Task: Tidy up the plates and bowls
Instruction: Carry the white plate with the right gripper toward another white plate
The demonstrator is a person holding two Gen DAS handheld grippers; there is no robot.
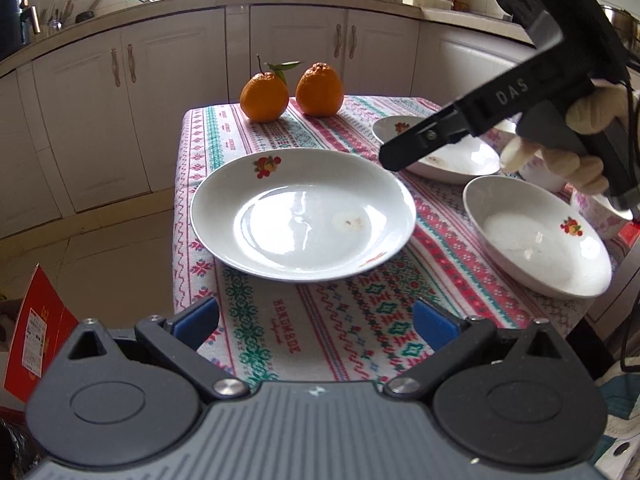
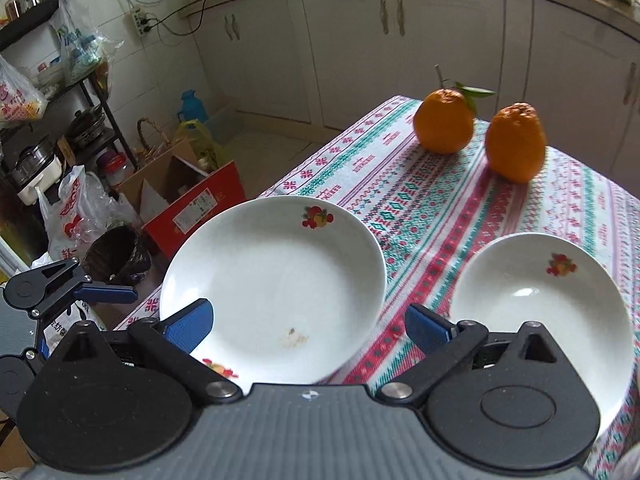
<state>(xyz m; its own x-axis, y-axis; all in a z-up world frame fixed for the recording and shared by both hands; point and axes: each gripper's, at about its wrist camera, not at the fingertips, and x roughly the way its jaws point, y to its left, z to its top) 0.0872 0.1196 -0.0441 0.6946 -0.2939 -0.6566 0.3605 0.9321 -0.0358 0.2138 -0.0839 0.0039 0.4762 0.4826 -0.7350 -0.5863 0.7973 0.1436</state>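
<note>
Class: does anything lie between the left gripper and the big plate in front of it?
Nothing visible does. The left gripper is open, with only bare tablecloth between it and the big plate. The right gripper is off to the side.

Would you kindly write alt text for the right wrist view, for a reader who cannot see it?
The open right gripper hovers over the near edge of a large white plate with fruit motifs, holding nothing. The plate sits at the corner of a patterned tablecloth, with a smaller plate to its right and two oranges behind.
</note>
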